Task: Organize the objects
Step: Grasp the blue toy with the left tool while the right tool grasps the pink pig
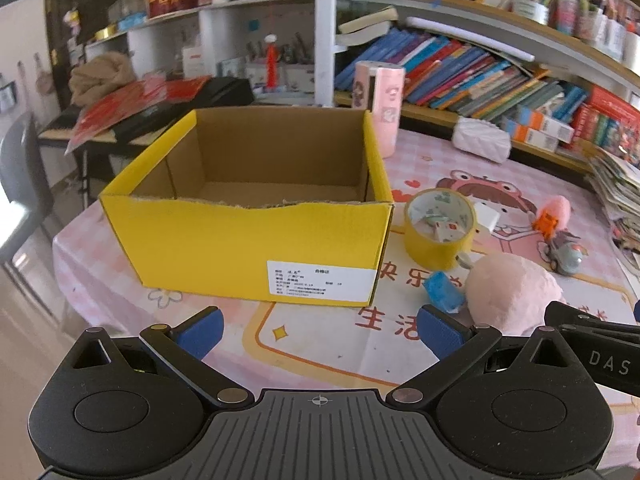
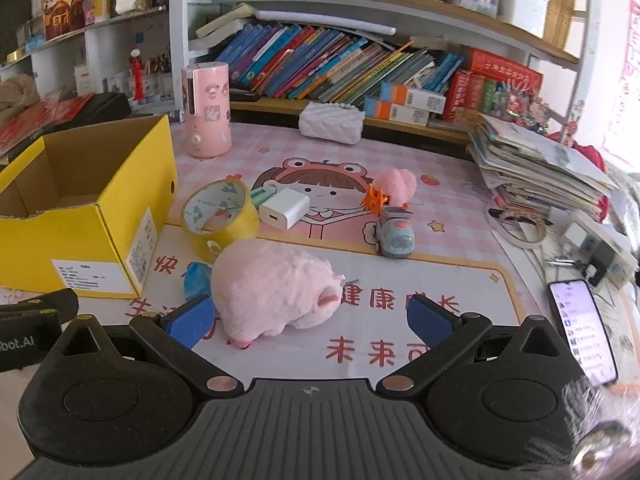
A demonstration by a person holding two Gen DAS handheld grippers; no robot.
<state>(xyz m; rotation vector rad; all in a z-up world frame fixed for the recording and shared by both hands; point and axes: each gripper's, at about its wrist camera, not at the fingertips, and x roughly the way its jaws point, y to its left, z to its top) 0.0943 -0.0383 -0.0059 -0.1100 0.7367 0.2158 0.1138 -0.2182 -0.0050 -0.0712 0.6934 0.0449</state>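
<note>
An empty yellow cardboard box (image 1: 248, 240) (image 2: 80, 232) stands open on the pink tablecloth. To its right lie a yellow tape roll (image 1: 438, 228) (image 2: 222, 216), a blue wrapped item (image 1: 442, 292) (image 2: 196, 276), a pink plush toy (image 1: 516, 292) (image 2: 276, 292), a white charger (image 2: 284, 208), a grey toy car (image 2: 394, 232) (image 1: 566, 256) and a pink-and-orange toy (image 2: 390, 190) (image 1: 554, 214). My left gripper (image 1: 320, 334) is open in front of the box, holding nothing. My right gripper (image 2: 312, 318) is open, with the plush toy just ahead of its left finger.
A pink cylinder appliance (image 2: 206, 110) (image 1: 384, 108) and a white quilted pouch (image 2: 330, 122) stand at the table's back. At the right are a stack of magazines (image 2: 536, 168), a tape ring (image 2: 520, 228) and a phone (image 2: 582, 332). Bookshelves (image 2: 360, 60) rise behind.
</note>
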